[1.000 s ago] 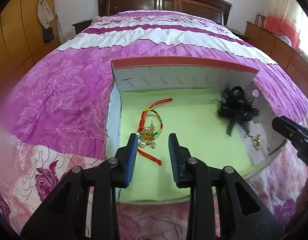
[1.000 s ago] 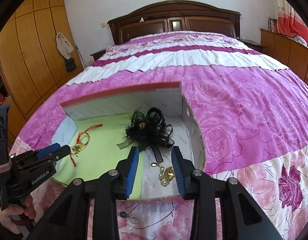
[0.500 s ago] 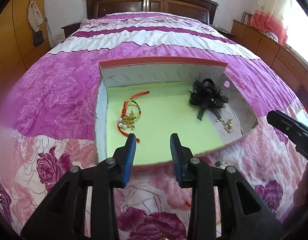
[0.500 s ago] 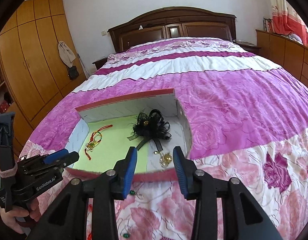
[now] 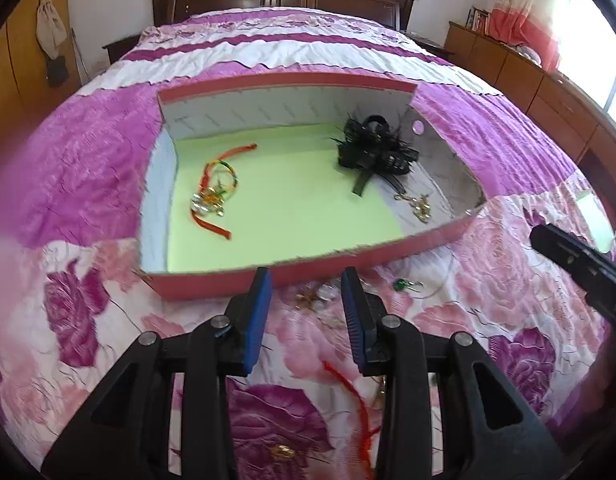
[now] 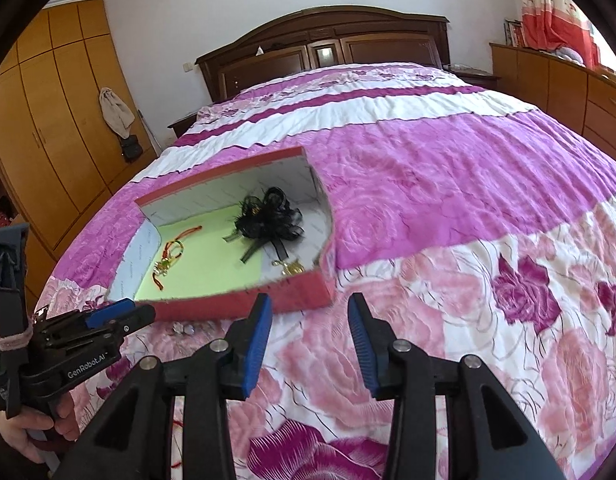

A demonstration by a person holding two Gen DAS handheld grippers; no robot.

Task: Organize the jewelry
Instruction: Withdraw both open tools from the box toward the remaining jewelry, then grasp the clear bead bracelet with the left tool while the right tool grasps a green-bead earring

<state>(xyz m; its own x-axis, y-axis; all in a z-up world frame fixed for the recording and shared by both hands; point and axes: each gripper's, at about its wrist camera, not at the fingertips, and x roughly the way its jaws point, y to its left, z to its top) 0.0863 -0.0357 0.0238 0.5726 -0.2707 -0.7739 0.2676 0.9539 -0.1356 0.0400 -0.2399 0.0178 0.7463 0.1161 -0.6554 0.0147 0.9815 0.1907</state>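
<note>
box (image 5: 212, 282) front wall ahead, loose trinkets (image 5: 313, 298) between

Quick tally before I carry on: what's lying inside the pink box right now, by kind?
red cord bracelet: 1
black feather hair bow: 1
gold charm piece: 1
Total in the box: 3

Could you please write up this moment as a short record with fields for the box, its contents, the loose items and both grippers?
box: red box on the bed, green lining
in box: red cord bracelet, black bow, gold earrings
loose on bed: green earring, small gold piece, red cord
left gripper: open, empty
right gripper: open, empty
</note>
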